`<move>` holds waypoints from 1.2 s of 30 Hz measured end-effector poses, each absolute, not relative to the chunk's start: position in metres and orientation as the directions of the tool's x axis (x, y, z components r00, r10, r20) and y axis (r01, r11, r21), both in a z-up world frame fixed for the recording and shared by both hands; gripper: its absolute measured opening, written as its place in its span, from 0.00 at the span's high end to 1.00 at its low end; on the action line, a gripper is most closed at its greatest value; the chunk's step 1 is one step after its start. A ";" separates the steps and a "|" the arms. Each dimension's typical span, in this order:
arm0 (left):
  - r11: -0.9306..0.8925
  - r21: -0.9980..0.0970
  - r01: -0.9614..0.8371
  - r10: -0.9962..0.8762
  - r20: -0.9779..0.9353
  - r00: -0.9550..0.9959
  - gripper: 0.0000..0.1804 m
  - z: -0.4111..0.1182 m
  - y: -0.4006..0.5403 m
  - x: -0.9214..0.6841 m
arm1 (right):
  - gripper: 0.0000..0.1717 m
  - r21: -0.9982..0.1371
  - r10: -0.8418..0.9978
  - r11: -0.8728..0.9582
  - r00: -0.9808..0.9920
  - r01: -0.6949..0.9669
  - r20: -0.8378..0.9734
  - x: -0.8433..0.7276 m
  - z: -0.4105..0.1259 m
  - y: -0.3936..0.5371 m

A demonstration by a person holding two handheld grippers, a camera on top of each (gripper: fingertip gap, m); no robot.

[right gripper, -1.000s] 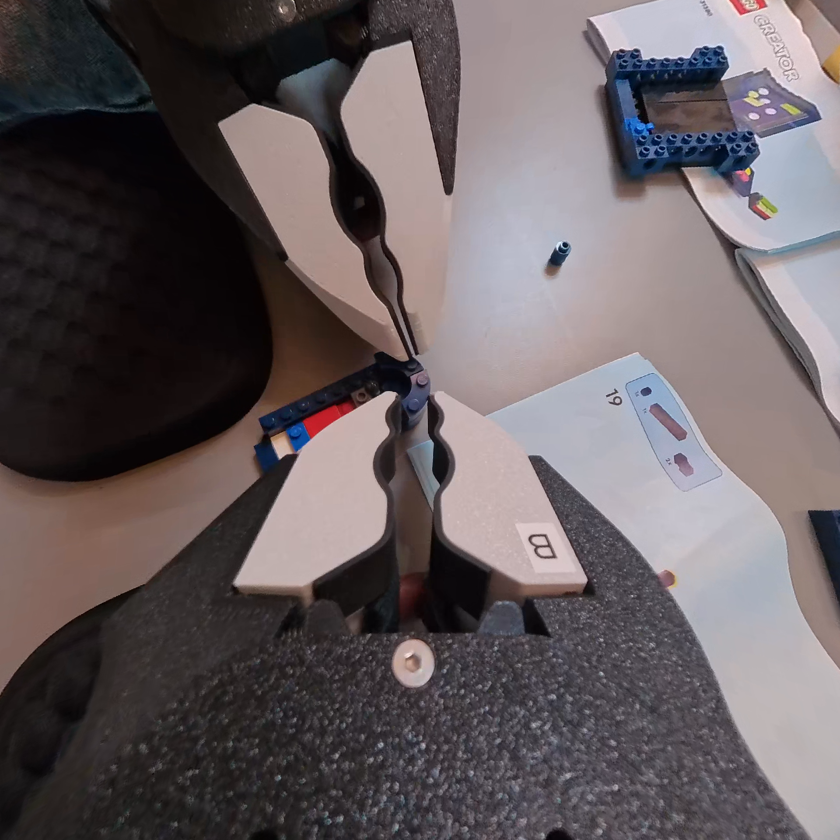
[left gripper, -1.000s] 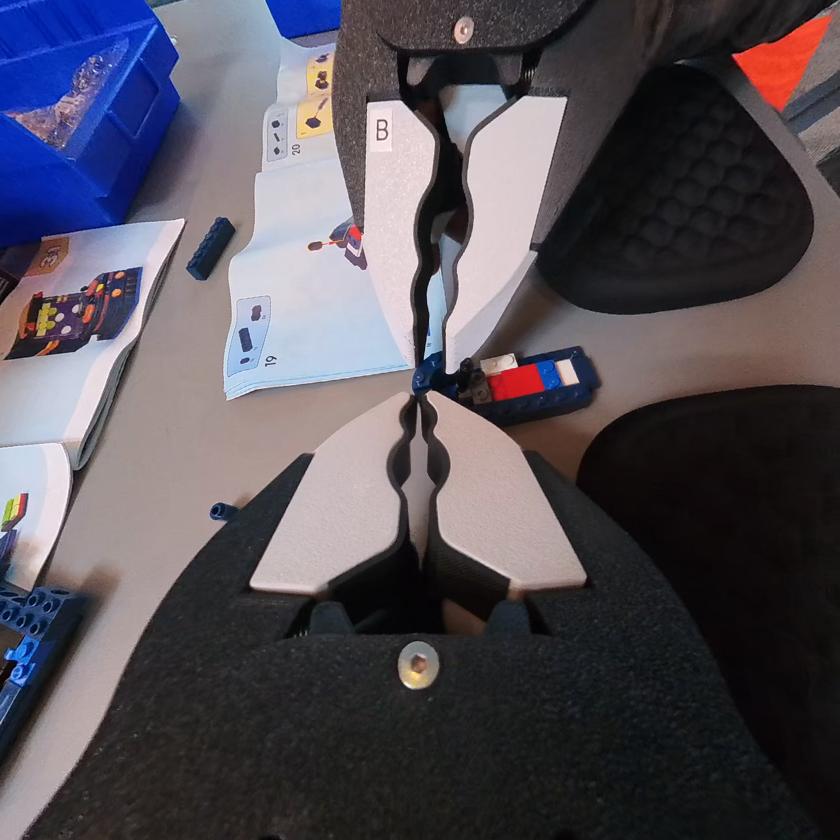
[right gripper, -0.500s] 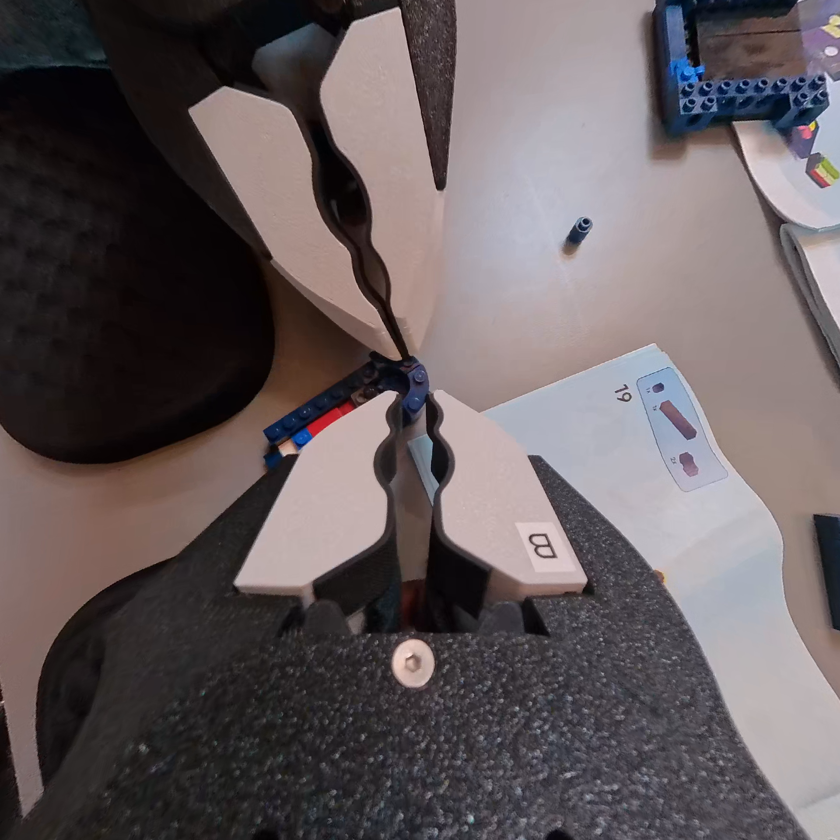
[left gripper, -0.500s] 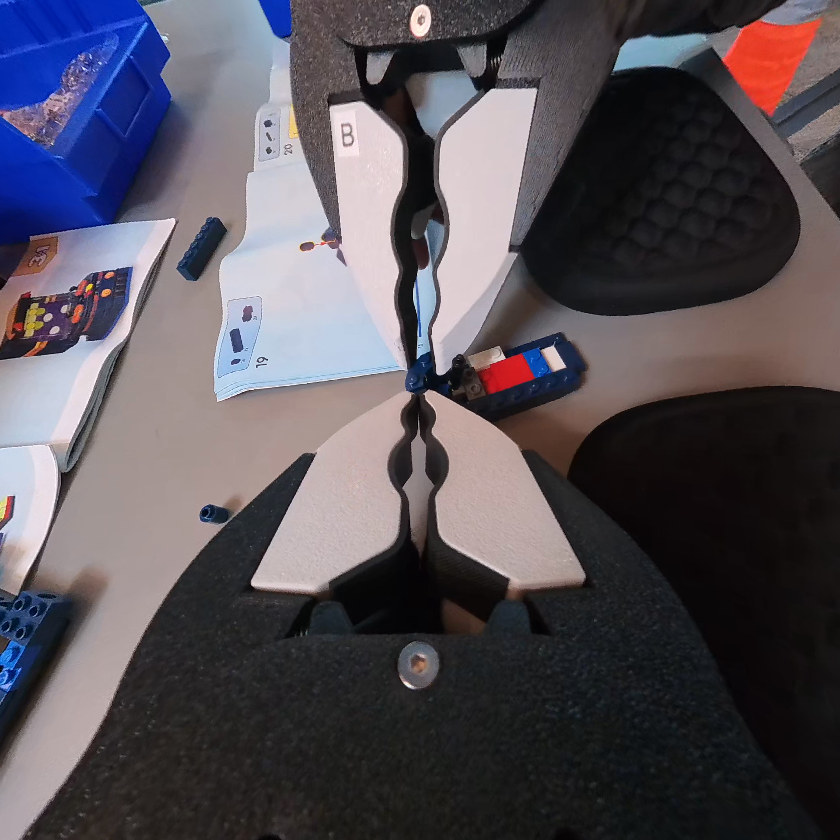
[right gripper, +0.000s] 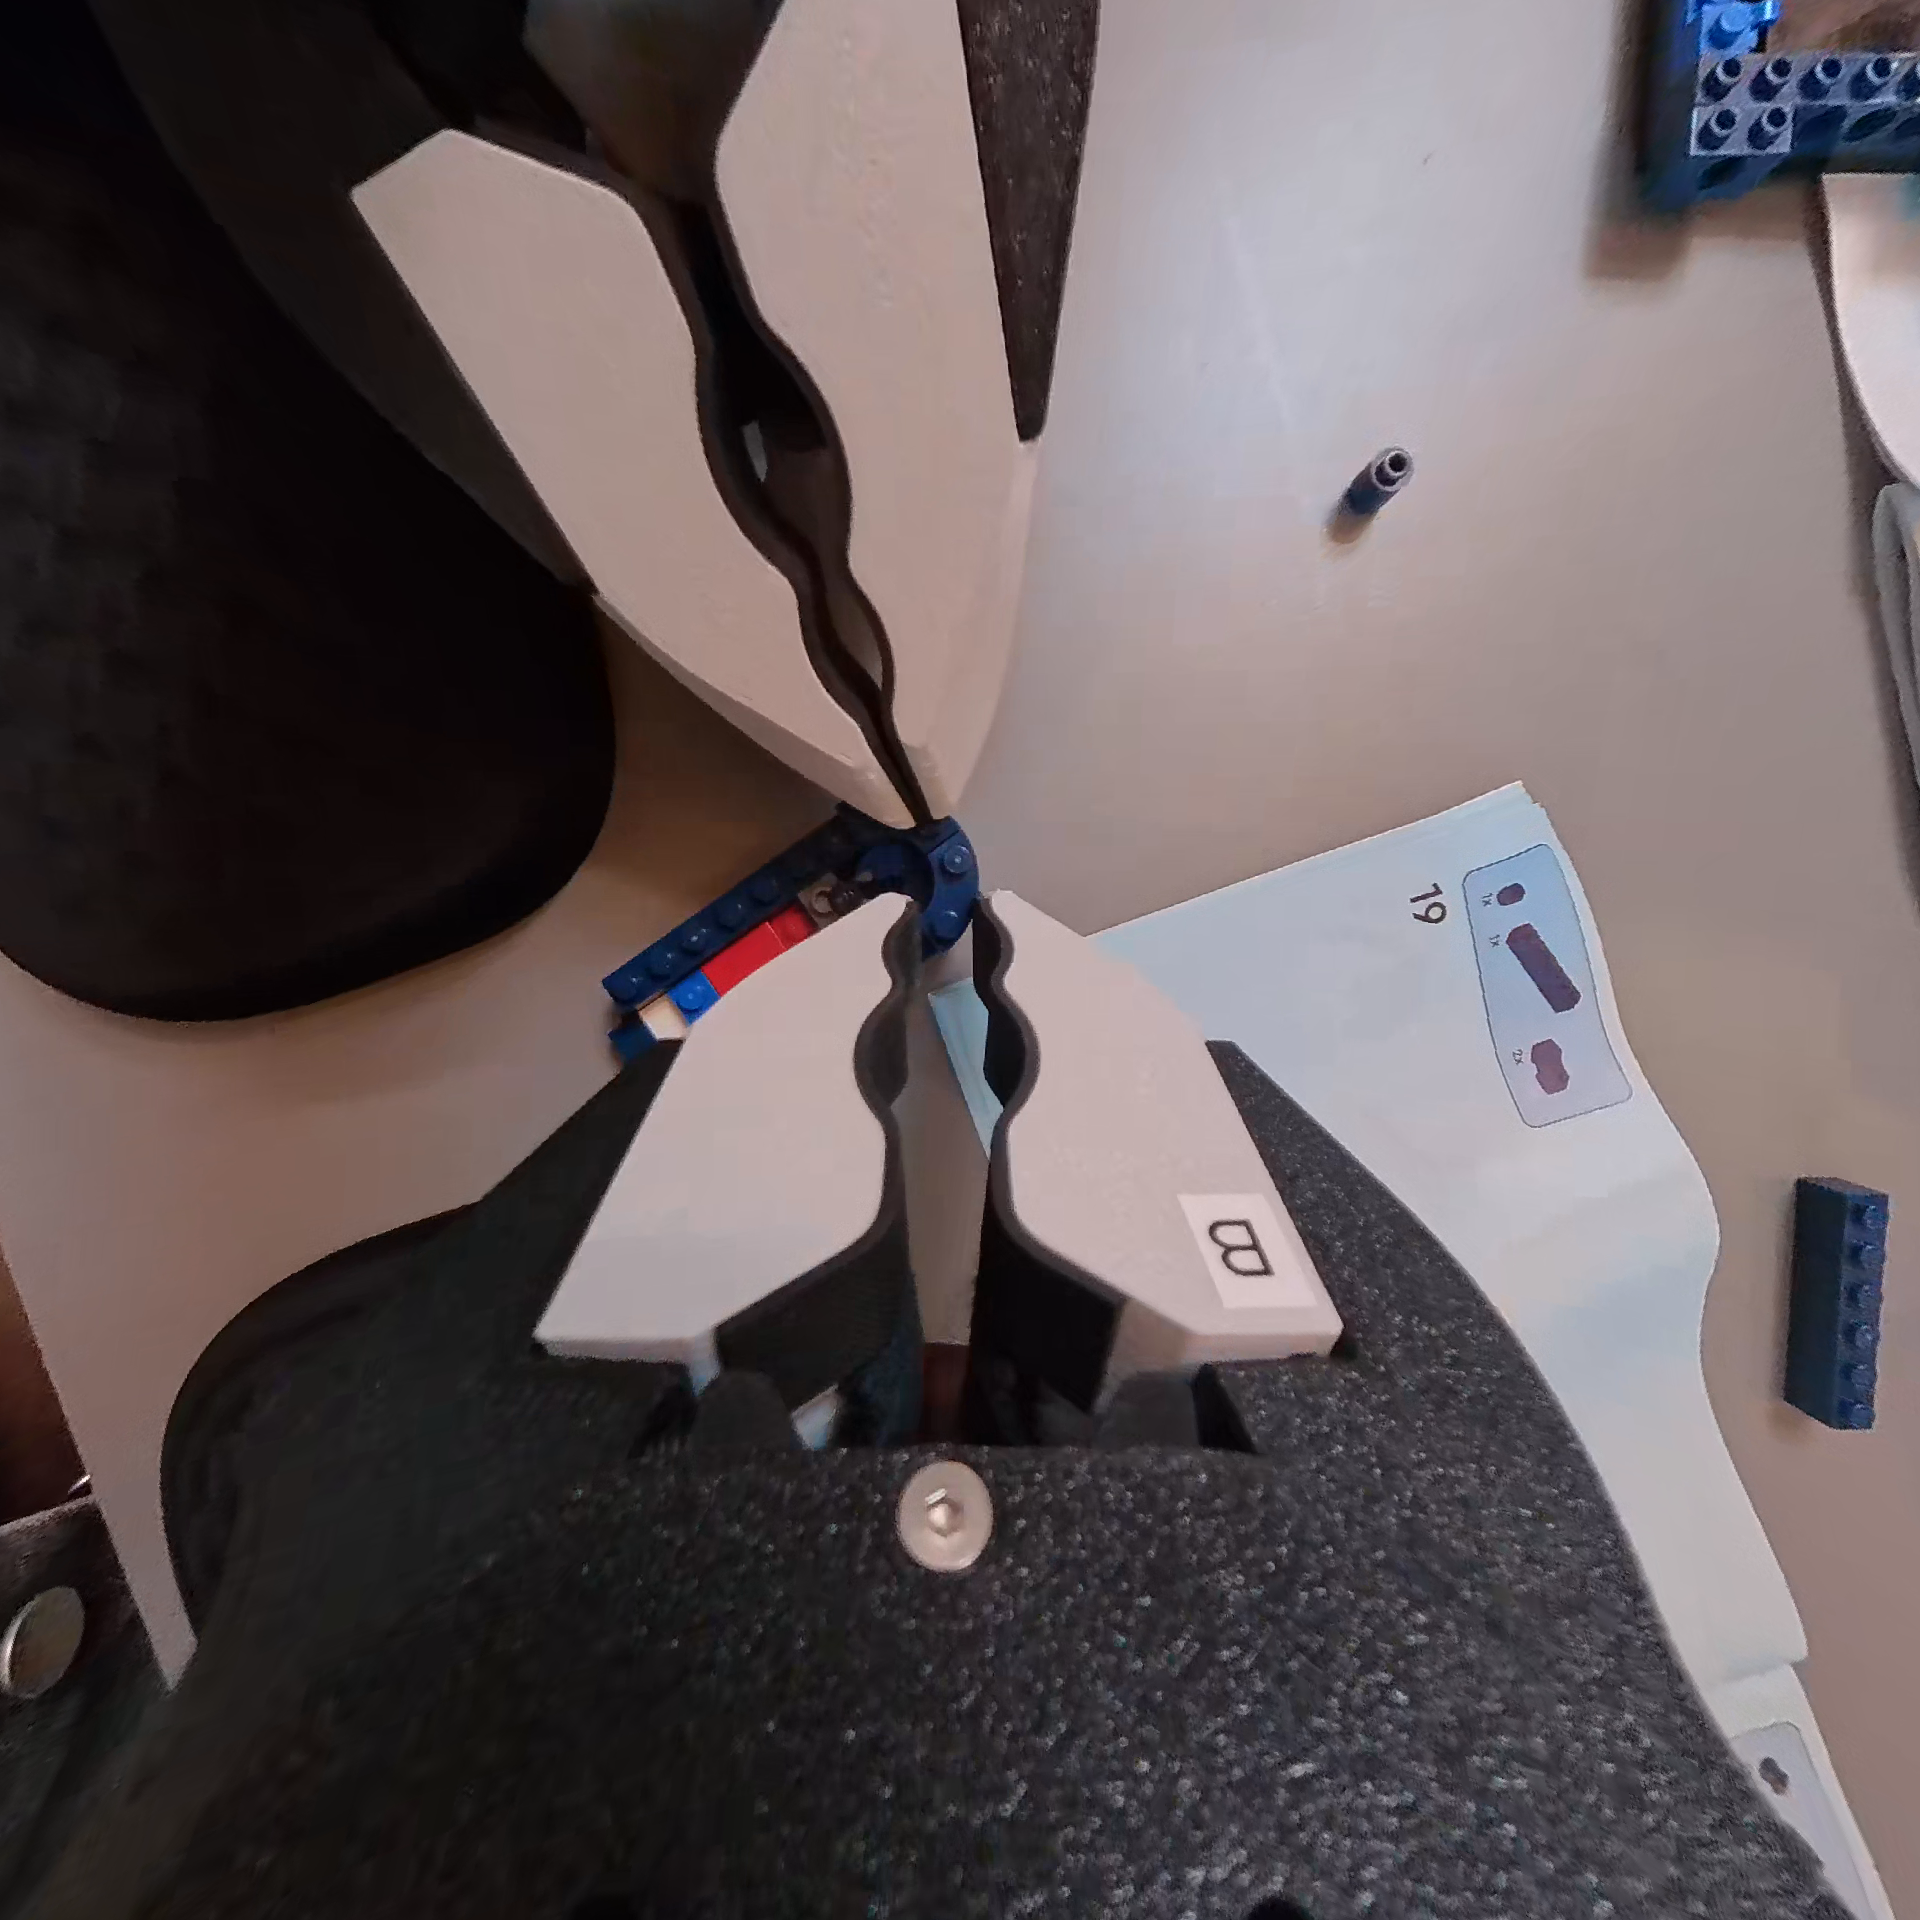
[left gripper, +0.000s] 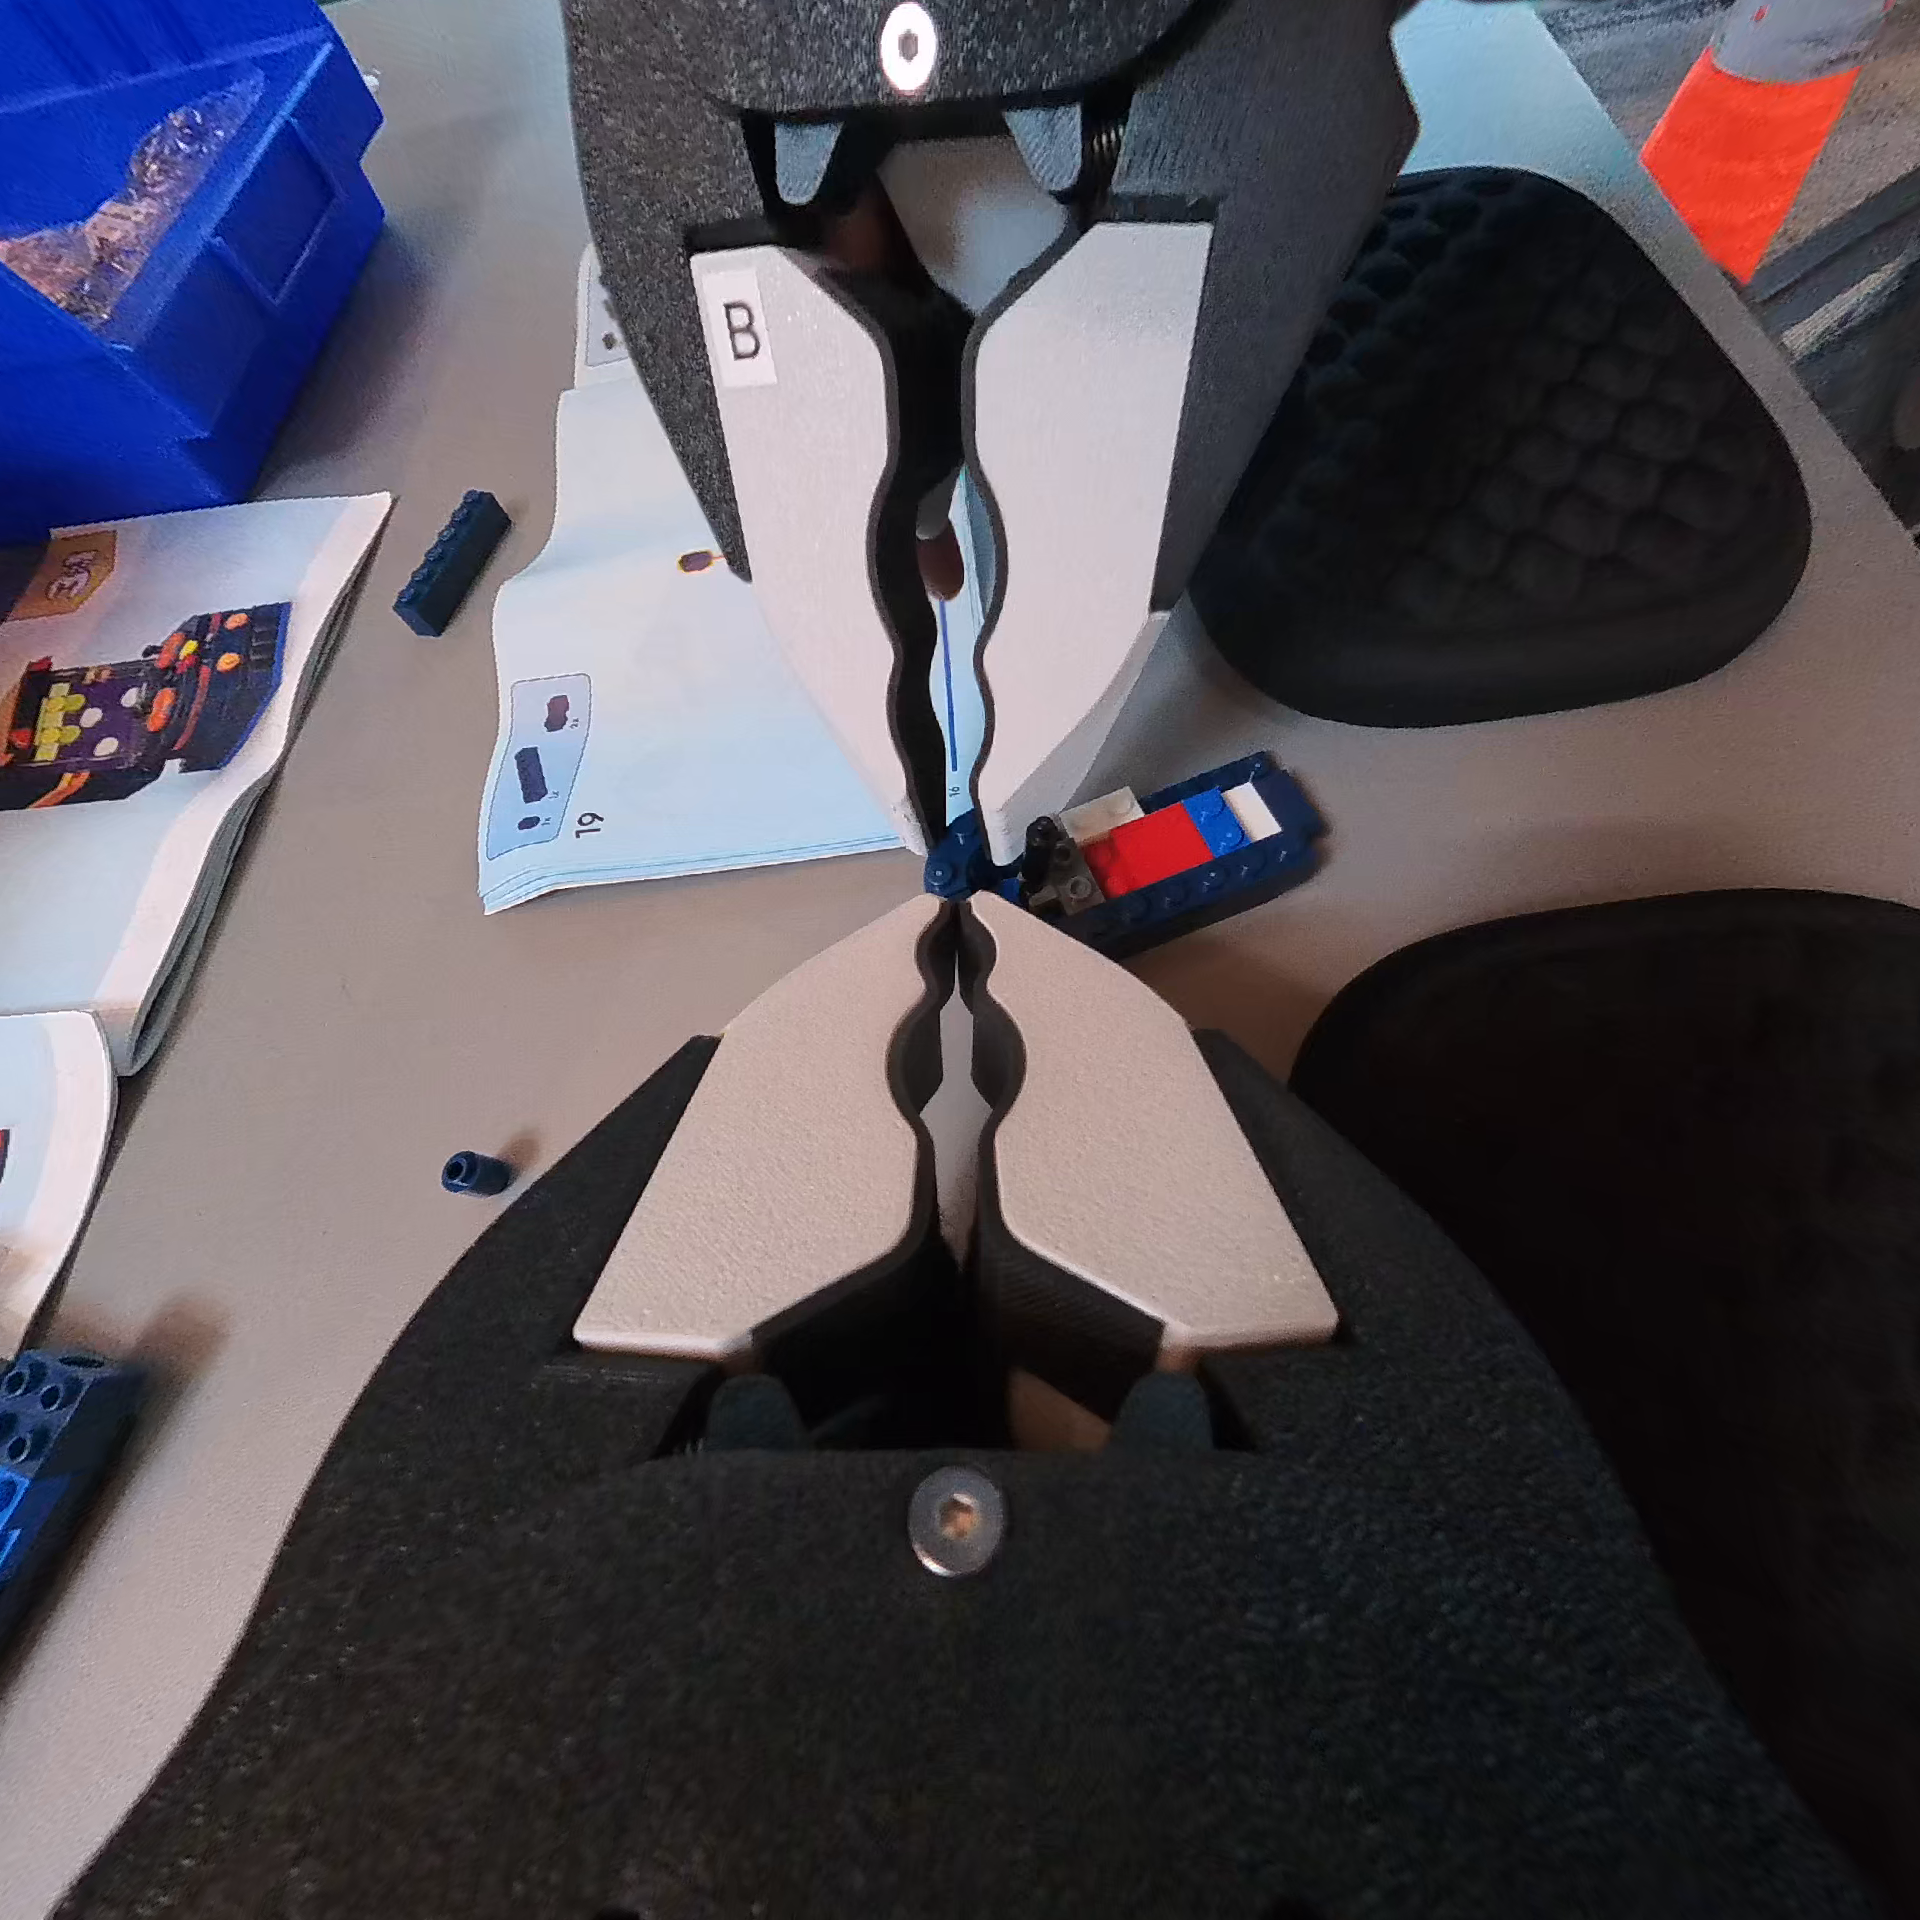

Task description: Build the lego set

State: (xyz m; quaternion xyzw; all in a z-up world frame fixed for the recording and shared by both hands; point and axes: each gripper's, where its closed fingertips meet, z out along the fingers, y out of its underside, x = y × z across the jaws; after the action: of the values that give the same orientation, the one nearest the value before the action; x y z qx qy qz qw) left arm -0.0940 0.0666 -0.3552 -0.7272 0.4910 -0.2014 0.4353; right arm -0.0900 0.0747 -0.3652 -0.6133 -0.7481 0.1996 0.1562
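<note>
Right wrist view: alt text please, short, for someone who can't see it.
The right gripper grips a dark blue curved plate at the end of a small brick assembly on a beige table. The left gripper, jaws closed, meets the same plate from the opposite side; an open instruction booklet lies alongside.

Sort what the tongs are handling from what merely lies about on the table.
Handled: dark blue curved piece, between the right tongs, left tongs shut at it; brick assembly.
Lying about: open booklet, loose dark blue brick, small pin, blue bin.
</note>
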 end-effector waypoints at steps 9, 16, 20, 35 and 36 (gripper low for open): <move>-0.139 -0.829 -0.542 -0.888 -0.137 0.438 1.00 -0.355 0.066 -0.094 | 0.94 -0.435 0.976 0.188 -0.218 0.881 -0.021 -0.091 -0.366 0.075; -0.134 -0.823 -0.552 -0.888 -0.147 0.436 1.00 -0.355 0.066 -0.095 | 0.94 -0.441 0.972 0.162 -0.220 0.883 -0.083 -0.091 -0.365 0.072; -0.122 -0.831 -0.542 -0.878 -0.165 0.449 0.99 -0.349 0.067 -0.096 | 0.80 -0.524 0.971 0.095 -0.194 0.846 -0.137 -0.092 -0.347 0.078; -0.274 -0.827 -0.491 -0.892 0.028 0.451 1.00 -0.356 0.055 -0.089 | 0.96 -0.495 0.962 0.042 -0.169 0.868 -0.213 -0.095 -0.362 0.067; -0.275 -0.828 -0.489 -0.895 0.034 0.445 1.00 -0.356 0.054 -0.088 | 0.96 -0.494 0.963 0.044 -0.168 0.869 -0.209 -0.095 -0.362 0.067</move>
State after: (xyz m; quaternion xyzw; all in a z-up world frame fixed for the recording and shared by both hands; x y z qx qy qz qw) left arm -0.0876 0.0543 -0.3556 -0.7550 0.4582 -0.2595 0.3907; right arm -0.0949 0.0669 -0.3623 -0.6387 -0.7170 0.2645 0.0896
